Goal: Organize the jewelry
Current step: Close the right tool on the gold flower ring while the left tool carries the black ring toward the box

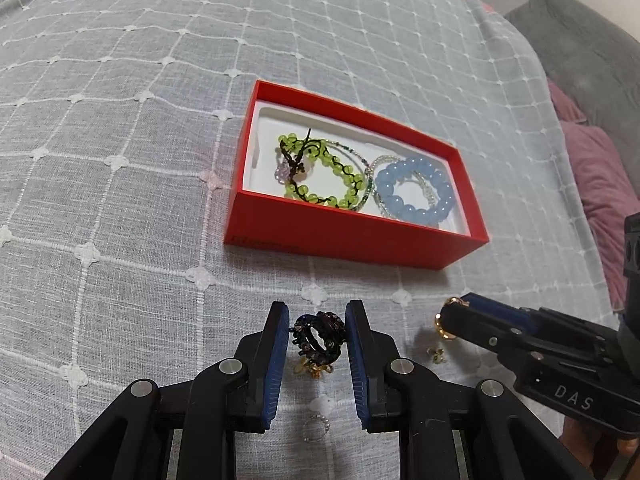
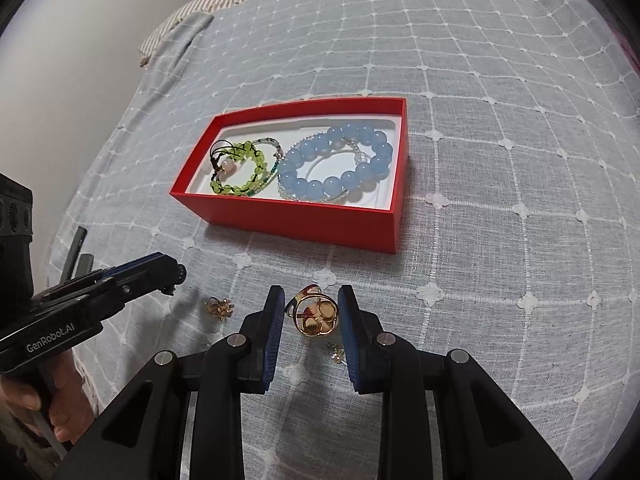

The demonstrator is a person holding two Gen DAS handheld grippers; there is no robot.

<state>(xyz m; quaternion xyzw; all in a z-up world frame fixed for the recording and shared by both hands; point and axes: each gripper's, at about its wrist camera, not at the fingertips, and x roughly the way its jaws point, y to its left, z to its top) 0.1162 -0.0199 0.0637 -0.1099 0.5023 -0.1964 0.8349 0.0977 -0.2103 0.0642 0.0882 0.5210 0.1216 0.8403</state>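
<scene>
On the grey quilted bed (image 2: 500,160), red cardboard box (image 2: 320,220) already holds blue bead bracelet (image 2: 336,160) and green bead bracelet (image 2: 240,168). Our left hand-held gripper (image 1: 318,334) straddles a dark beaded ring (image 1: 320,336), our right hand-held gripper (image 2: 311,312) a gold ring (image 2: 314,314); contact unclear. Small earrings (image 2: 219,306) remain loose.

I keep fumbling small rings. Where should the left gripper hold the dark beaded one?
Grip the dark beaded ring across its outer band, from above with one finger on each side. The left gripper already straddles it, open; the ring's hole faces roughly along the fingers.

Grey quilted bedspread (image 1: 120,140), white wall (image 2: 80,40), pink pillow (image 1: 600,184).
</scene>
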